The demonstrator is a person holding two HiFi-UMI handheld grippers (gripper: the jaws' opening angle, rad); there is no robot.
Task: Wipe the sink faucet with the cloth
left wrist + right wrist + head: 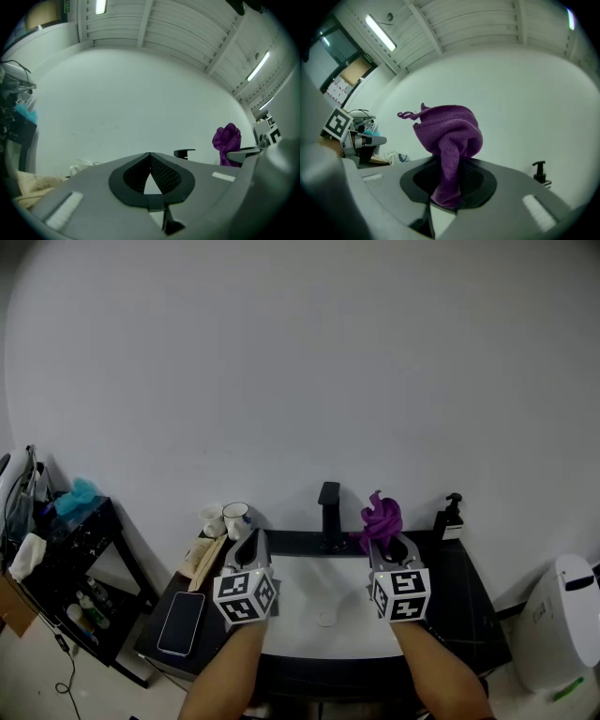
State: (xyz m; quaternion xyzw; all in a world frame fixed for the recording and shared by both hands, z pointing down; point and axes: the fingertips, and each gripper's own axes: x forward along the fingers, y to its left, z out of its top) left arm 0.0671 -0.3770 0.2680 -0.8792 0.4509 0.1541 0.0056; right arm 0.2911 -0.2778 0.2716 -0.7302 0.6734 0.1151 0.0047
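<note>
Cloth (449, 140) — purple, nubbly, bunched into a knot — is pinched in the jaws of the right gripper (394, 549), beside the angular black faucet (329, 512) at the bench's back edge; the left gripper (248, 549) has its jaws pressed together.

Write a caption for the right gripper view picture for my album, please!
Right gripper clamps a bunched purple cloth in its jaws, small black pump bottle behind by the white wall.

Two tools showing, left tool (251, 540) and right tool (386, 542), one cloth (381, 517), one faucet (329, 512), one sink (291, 601), one soap dispenser (452, 517), one phone (182, 622), two cups (235, 518) standing.
</note>
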